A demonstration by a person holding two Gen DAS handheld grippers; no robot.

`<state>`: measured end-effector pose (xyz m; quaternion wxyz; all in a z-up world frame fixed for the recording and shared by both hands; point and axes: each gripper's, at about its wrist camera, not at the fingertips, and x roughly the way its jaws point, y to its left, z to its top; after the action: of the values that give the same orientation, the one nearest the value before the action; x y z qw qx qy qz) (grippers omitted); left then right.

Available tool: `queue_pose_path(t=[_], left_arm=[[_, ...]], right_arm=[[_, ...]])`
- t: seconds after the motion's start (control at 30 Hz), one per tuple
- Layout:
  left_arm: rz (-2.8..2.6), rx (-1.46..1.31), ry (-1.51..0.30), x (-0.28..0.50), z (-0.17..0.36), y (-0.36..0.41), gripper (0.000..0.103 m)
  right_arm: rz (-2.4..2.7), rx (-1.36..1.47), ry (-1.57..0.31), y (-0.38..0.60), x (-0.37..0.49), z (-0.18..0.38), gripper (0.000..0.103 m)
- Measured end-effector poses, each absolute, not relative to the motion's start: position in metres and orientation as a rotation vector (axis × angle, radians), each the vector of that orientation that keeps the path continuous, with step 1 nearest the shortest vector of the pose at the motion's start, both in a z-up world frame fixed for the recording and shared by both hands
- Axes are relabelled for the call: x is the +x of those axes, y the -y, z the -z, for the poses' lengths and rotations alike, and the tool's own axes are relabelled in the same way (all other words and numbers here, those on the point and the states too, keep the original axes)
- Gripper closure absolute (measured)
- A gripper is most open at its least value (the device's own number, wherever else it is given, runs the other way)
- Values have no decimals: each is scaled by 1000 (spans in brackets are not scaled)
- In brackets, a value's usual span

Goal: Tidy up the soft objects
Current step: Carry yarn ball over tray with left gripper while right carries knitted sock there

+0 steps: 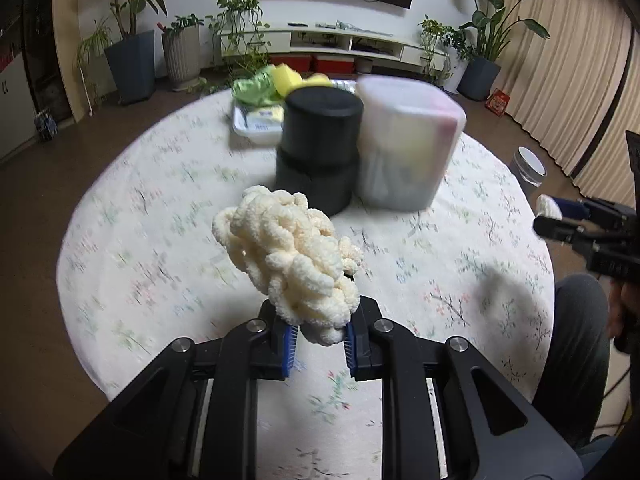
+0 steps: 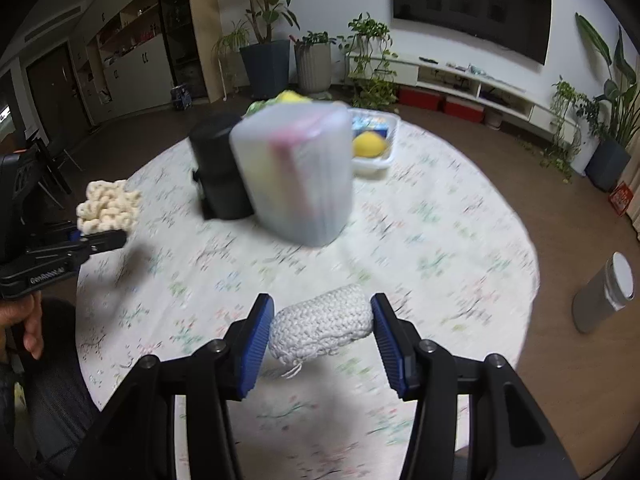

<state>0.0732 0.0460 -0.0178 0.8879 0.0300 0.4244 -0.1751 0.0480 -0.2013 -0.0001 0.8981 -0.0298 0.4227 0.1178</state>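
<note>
My left gripper (image 1: 319, 340) is shut on a cream chenille bundle (image 1: 288, 258) and holds it above the round table; it also shows in the right wrist view (image 2: 108, 204). My right gripper (image 2: 322, 332) is shut on a white knitted pad (image 2: 320, 326), held above the table's near edge; the pad's tip shows in the left wrist view (image 1: 548, 206). A frosted plastic box (image 1: 404, 140) with coloured items inside stands mid-table beside a black cylinder (image 1: 320, 148).
A white tray (image 1: 256, 124) at the far side holds yellow sponges (image 1: 286, 78) and a green cloth (image 1: 254, 88). The floral tablecloth (image 1: 160, 240) covers the table. A silver bin (image 2: 604, 296) stands on the floor to the right. Plants and a TV cabinet line the back wall.
</note>
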Motion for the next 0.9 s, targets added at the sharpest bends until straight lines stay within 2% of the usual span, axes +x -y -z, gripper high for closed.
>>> queue_pose_path(t=[0.27, 0.53, 0.9], left_arm=[[349, 106, -840, 112, -19, -61, 86], [368, 212, -820, 179, -51, -65, 86], [457, 233, -870, 296, -49, -58, 86]], right_arm=[[-249, -105, -840, 227, 88, -39, 50], [-222, -163, -833, 251, 164, -66, 50], [-251, -255, -843, 249, 284, -84, 50]])
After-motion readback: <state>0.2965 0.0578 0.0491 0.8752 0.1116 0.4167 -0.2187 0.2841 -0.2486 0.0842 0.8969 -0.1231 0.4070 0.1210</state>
